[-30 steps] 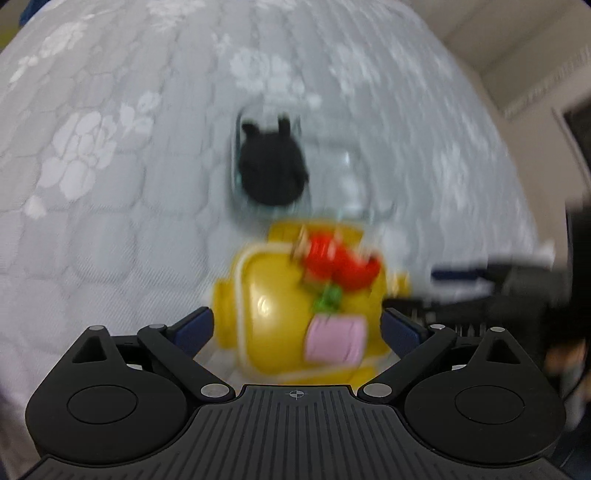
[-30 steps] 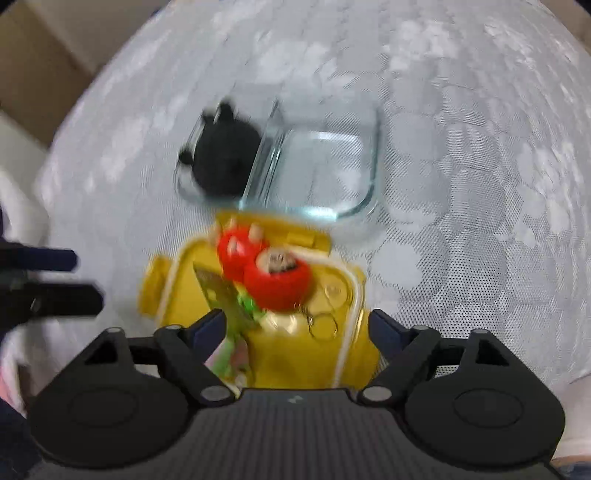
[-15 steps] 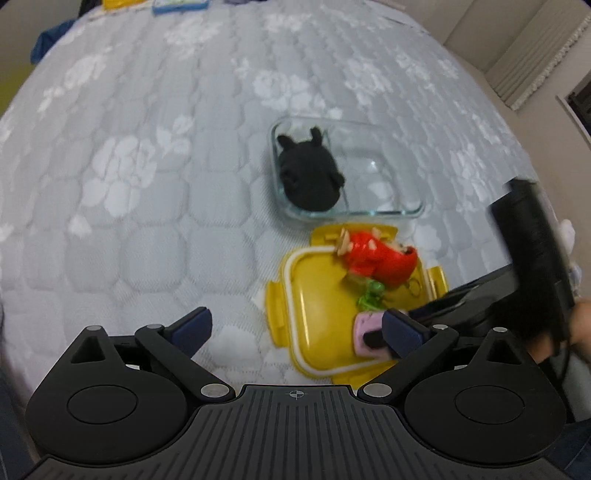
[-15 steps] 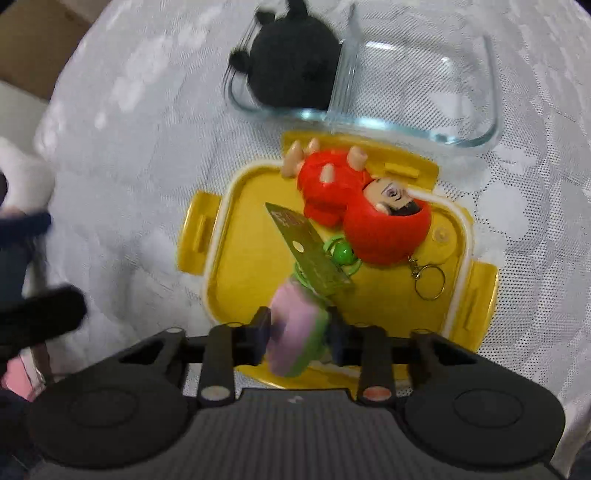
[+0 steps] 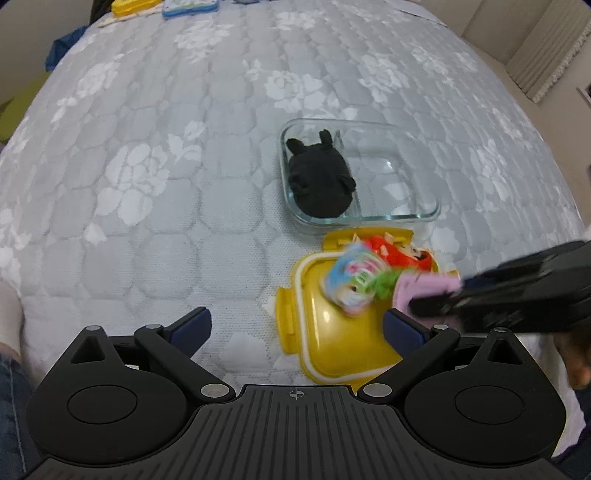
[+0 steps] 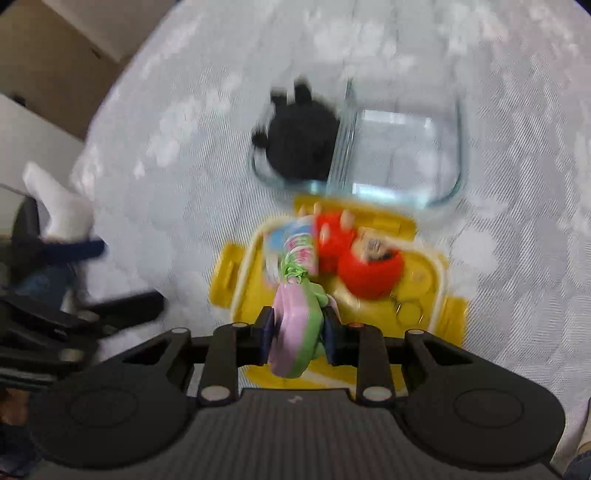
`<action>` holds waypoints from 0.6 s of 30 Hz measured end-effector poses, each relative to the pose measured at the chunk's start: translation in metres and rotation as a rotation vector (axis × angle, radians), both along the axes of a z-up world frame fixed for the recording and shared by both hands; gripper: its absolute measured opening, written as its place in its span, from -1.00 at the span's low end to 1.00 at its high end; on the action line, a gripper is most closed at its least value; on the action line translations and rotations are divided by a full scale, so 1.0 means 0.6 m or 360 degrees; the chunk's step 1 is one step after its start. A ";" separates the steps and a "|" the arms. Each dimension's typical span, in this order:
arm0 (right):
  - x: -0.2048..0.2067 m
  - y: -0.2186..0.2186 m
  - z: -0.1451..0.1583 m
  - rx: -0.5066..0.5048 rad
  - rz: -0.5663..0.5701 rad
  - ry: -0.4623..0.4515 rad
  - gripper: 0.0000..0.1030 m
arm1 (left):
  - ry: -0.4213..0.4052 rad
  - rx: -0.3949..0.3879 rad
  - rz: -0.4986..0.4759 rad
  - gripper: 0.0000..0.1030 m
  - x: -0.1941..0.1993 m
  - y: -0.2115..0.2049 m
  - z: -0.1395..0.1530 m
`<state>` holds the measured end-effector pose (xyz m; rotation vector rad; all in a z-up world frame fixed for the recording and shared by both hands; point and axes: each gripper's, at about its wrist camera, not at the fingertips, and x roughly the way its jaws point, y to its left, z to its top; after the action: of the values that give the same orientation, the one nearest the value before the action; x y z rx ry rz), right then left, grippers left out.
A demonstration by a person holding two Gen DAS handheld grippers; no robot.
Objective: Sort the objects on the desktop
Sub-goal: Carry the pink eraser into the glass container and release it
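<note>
A yellow lid lies on the quilted bed, just in front of a two-part glass container. A black plush fills the container's left part. A red doll lies on the lid. My right gripper is shut on a pink and green toy, held just above the lid. A colourful card hangs from the toy on a green cord. My left gripper is open and holds nothing, left of the lid.
The grey flowered quilt spreads wide to the left and far side. Yellow and blue items lie at its far edge. A white sock and a jeans leg are on the left. A curtain hangs far right.
My right gripper went from open to shut on the pink and green toy and lifted it, so the card now dangles. My left gripper drew back to the left of the lid.
</note>
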<state>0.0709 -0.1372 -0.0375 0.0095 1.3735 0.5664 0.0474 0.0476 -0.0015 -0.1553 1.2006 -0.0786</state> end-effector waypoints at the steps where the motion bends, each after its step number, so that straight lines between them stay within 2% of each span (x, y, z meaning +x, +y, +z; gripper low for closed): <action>1: 0.002 -0.005 0.016 0.0029 -0.0011 -0.0052 -0.42 | 0.0004 -0.0002 -0.0001 0.97 0.002 -0.003 -0.001; 7: 0.039 -0.041 0.112 0.0243 -0.0145 -0.0340 -0.42 | 0.0056 -0.0018 -0.0008 0.98 0.015 -0.015 -0.013; 10: 0.069 -0.058 0.136 0.0301 -0.0246 -0.0455 -0.42 | 0.0101 -0.0051 0.0014 0.98 0.025 -0.012 -0.024; 13: 0.109 -0.068 0.118 0.0272 -0.0378 -0.0454 -0.42 | 0.0133 -0.0072 0.0038 0.98 0.034 -0.007 -0.035; 18: 0.172 -0.072 0.048 0.0212 -0.0565 -0.0292 -0.42 | 0.0186 -0.0106 0.0072 0.98 0.045 0.002 -0.054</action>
<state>0.1743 -0.1802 -0.0089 0.2972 1.1206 0.3491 0.0741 0.0487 -0.0337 -0.2477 1.3109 -0.0708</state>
